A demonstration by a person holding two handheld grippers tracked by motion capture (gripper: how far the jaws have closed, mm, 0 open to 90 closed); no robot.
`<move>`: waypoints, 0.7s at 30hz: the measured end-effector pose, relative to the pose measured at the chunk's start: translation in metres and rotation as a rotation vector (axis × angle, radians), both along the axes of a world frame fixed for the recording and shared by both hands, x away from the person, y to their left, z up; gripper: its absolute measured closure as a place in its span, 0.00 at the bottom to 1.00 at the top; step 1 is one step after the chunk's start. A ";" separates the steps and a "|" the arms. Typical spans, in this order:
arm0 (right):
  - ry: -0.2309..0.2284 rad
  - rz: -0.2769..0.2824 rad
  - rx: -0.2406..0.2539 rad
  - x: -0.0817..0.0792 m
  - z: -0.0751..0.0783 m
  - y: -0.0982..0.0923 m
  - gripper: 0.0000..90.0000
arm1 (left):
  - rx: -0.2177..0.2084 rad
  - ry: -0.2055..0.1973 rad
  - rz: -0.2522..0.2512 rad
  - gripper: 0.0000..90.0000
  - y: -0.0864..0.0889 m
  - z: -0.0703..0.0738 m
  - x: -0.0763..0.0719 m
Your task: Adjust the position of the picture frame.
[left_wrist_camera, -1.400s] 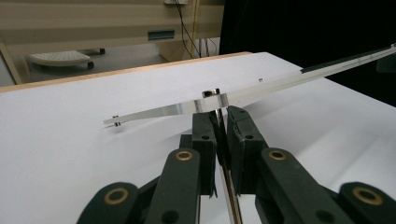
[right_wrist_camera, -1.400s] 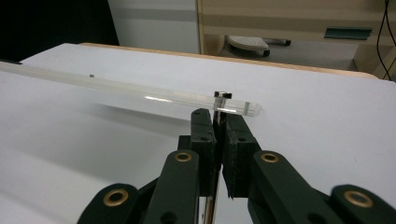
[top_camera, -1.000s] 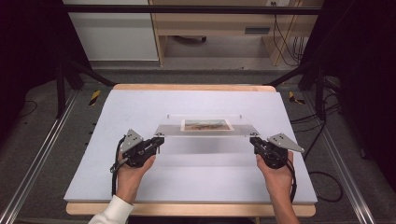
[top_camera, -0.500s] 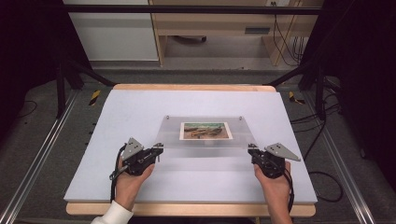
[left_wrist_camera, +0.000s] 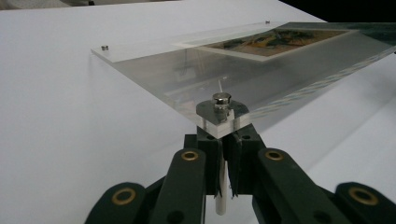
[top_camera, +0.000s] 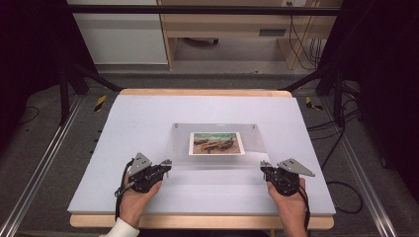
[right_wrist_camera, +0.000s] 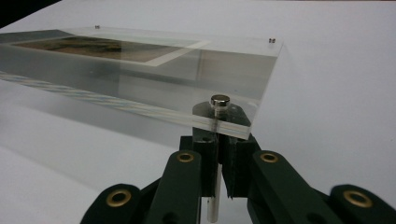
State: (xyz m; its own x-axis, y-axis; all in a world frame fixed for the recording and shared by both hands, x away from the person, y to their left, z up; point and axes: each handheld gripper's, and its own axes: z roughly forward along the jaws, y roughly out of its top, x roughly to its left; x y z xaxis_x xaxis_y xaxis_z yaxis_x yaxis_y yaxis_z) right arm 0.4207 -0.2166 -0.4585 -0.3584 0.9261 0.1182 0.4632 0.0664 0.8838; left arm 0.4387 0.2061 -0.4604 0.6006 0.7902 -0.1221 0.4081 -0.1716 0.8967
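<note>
A clear acrylic photo frame (top_camera: 247, 136) holds a small landscape picture (top_camera: 216, 143) over the middle of the white board (top_camera: 148, 113). It slopes a little, near edge raised, far edge low. My left gripper (top_camera: 167, 164) is shut on the post under its near left corner, and my right gripper (top_camera: 265, 165) is shut on the post under its near right corner. In the left gripper view the jaws (left_wrist_camera: 224, 140) pinch a thin post (left_wrist_camera: 222, 196) below a round metal cap (left_wrist_camera: 222, 99). The right gripper view has the jaws (right_wrist_camera: 218, 140) clamped on a metal post (right_wrist_camera: 213, 196) under its cap (right_wrist_camera: 219, 100).
The board lies on a wooden table whose edge (top_camera: 197, 222) runs along the front. Metal rails (top_camera: 39, 168) flank it on the floor. Cables (top_camera: 341, 187) trail at the right, and a cabinet (top_camera: 118, 39) stands behind.
Both hands have come nearer the front edge and lower. The frame, steeply tipped a second ago, now lies close to flat with the picture facing up.
</note>
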 end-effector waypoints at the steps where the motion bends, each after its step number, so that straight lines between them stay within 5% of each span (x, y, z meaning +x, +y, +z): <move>1: 0.002 0.003 -0.001 -0.001 0.000 0.001 0.95 | 0.001 0.002 0.002 0.93 0.001 0.000 -0.001; 21: 0.095 0.012 -0.002 -0.002 -0.015 0.006 0.95 | 0.070 0.068 -0.005 0.93 0.004 -0.013 -0.002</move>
State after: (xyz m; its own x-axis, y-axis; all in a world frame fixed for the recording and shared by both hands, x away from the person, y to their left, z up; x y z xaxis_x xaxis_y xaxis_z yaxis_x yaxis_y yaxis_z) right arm 0.4186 -0.2102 -0.4734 -0.3566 0.9221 0.1499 0.5438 0.0744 0.8359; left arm 0.4366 0.2096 -0.4738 0.5965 0.7954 -0.1075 0.4670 -0.2350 0.8524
